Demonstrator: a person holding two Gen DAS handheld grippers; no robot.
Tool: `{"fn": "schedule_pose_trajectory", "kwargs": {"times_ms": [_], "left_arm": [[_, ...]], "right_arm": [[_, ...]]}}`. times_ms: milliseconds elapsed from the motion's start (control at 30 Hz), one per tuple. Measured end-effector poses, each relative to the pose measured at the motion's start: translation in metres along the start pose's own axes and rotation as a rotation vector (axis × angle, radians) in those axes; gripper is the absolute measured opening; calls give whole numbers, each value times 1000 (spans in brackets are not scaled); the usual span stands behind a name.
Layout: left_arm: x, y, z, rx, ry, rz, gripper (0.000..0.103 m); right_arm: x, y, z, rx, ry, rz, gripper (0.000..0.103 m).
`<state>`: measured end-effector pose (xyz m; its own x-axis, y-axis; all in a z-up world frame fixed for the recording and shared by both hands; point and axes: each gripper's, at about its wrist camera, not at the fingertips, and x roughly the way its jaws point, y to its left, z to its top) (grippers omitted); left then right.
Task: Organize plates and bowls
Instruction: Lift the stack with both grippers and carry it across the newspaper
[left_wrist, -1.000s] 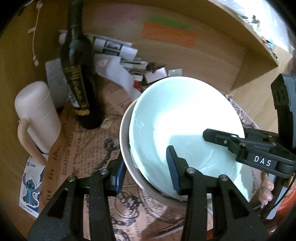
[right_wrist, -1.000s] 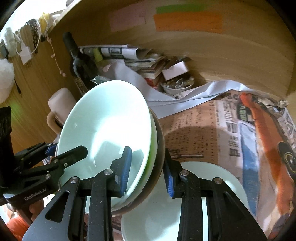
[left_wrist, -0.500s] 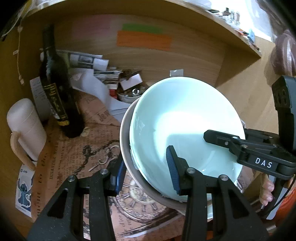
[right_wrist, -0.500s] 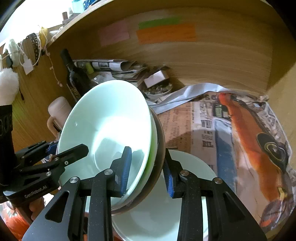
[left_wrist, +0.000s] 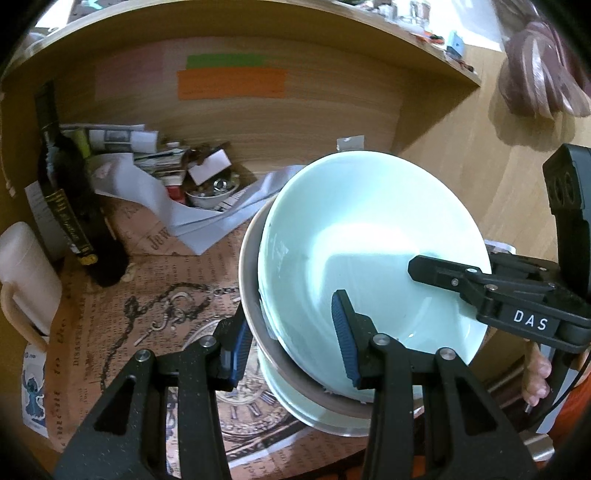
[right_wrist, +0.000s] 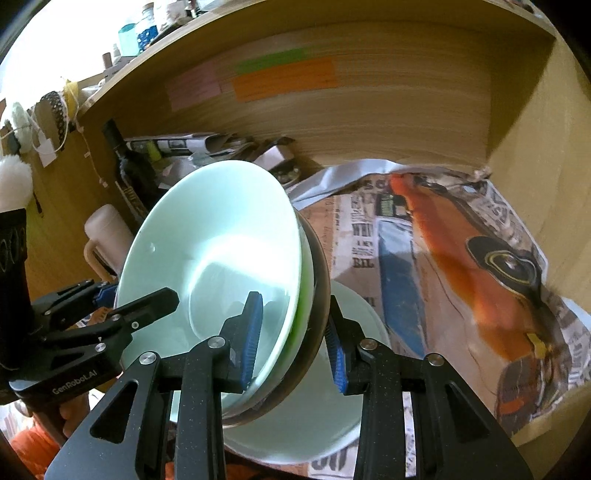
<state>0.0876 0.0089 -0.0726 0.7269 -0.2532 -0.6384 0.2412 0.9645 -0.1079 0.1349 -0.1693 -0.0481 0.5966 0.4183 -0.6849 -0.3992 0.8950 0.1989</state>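
Observation:
A nested stack of bowls is held tilted between both grippers: a pale mint bowl (left_wrist: 369, 240) on the inside, a green one (right_wrist: 304, 295) under it, and a brown outer bowl (left_wrist: 251, 258). My left gripper (left_wrist: 290, 338) is shut on the stack's rim at one side. My right gripper (right_wrist: 294, 341) is shut on the rim of the mint bowl (right_wrist: 221, 251) and the brown bowl (right_wrist: 321, 273) at the opposite side. Under the stack a pale mint plate (right_wrist: 354, 369) lies on the newspaper. Whether the stack touches the plate (left_wrist: 291, 398) is hidden.
A dark wine bottle (left_wrist: 70, 206) and a pale pink mug (left_wrist: 26, 266) stand at the left. Loose papers and a small bowl of metal bits (left_wrist: 210, 192) crowd the back. Newspaper (right_wrist: 461, 258) lines the shelf floor; the wooden side wall (right_wrist: 535, 166) closes the right.
Both grippers have carried the bowl stack to the right along the shelf, away from the bottle and mug. More of the plate shows below. Both grips are unchanged.

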Motion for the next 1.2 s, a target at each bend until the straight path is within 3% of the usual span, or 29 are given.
{"fn": "schedule_pose_trajectory", "kwargs": {"times_ms": [300, 833, 1100, 1200], "left_arm": [[18, -13, -6, 13, 50, -22, 42], [55, -4, -9, -23, 145, -14, 42], [62, -3, -12, -19, 155, -11, 42], [64, 2, -14, -39, 162, -27, 42]], "right_arm": [[6, -20, -11, 44, 43, -12, 30], [39, -35, -22, 71, 143, -1, 30], [44, -40, -19, 97, 133, 31, 30], [44, -38, -18, 89, 113, 54, 36]]}}
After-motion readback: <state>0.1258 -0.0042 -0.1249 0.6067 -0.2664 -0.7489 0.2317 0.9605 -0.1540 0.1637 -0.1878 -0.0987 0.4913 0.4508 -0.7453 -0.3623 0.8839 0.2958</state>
